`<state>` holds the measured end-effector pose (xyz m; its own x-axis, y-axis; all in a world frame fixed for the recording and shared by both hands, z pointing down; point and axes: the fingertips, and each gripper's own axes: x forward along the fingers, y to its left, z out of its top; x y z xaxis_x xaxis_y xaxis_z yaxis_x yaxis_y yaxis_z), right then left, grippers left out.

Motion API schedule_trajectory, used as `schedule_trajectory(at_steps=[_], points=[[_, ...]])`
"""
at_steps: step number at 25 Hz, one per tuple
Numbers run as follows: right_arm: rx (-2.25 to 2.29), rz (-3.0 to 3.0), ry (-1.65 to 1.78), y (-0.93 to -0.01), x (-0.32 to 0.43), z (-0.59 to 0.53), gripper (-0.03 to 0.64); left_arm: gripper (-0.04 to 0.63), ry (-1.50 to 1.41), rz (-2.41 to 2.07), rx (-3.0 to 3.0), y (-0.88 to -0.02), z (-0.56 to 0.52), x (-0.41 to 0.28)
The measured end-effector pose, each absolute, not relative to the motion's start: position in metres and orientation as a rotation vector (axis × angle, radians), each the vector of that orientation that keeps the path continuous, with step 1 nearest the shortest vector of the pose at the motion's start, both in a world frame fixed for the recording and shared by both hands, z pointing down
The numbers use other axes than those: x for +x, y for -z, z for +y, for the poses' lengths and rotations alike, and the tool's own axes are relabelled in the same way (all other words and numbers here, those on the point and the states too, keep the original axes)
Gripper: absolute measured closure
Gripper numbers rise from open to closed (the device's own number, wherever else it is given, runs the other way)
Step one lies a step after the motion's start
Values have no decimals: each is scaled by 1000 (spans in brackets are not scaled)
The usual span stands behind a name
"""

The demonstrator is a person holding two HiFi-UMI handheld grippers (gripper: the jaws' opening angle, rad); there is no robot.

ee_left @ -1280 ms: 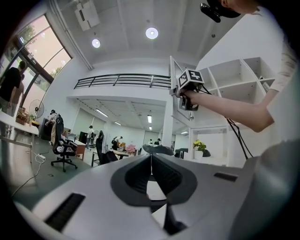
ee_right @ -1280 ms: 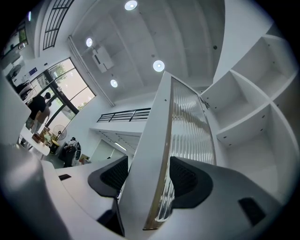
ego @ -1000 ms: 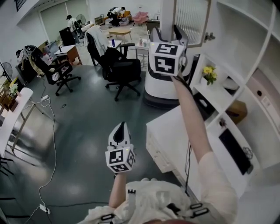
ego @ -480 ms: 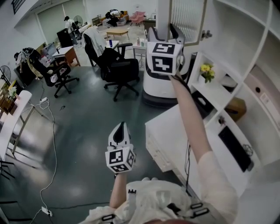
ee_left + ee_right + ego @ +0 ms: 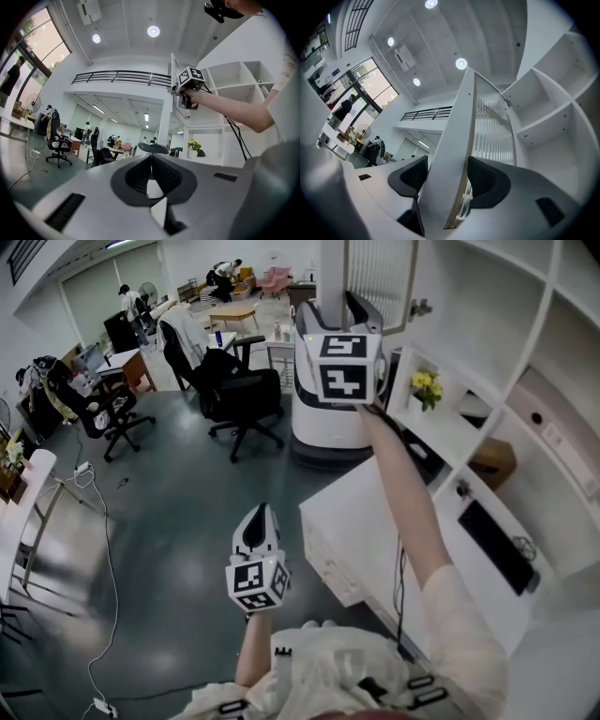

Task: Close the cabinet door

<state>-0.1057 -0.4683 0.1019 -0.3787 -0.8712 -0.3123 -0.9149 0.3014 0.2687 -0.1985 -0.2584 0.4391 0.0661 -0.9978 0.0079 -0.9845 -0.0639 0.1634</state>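
Right gripper view: the cabinet door [image 5: 490, 126] stands ajar up the frame's centre. My right tongs [image 5: 449, 177] grip its edge, with white shelves [image 5: 543, 103] at right. My left tongs [image 5: 151, 159] are clenched on nothing, lower centre in head view.

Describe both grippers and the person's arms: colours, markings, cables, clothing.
The left gripper and right gripper each have a pale grey, wedge-shaped body with black ribbed pads. Each carries a white cube printed with black square markers. A thin black cable runs along the right arm. The person wears a white short-sleeved top with black buckles.
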Motion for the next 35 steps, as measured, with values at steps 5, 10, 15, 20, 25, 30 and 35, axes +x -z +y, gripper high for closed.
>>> schedule_trajectory(at_steps=[5, 10, 15, 20, 25, 30, 35], points=[[-1650, 2459, -623, -103, -96, -457, 362, 591, 154, -2035, 2219, -441, -260, -191], [-1632, 2460, -640, -104, -88, -448, 364, 590, 153, -2016, 2243, -438, -263, -184], [-1623, 2460, -674, -107, -83, -440, 364, 590, 136, -1973, 2277, -439, -265, -171], [-1615, 2457, -697, -106, -72, -431, 364, 589, 119, -1931, 2316, -440, -269, -159], [-1614, 2448, -719, -106, -62, -422, 365, 591, 118, -1908, 2341, -436, -274, -152], [-1617, 2451, -750, -107, -50, -412, 368, 590, 110, -1874, 2369, -435, -275, -140], [-1633, 2440, -787, -105, -37, -404, 373, 589, 114, -1845, 2398, -432, -279, -131]])
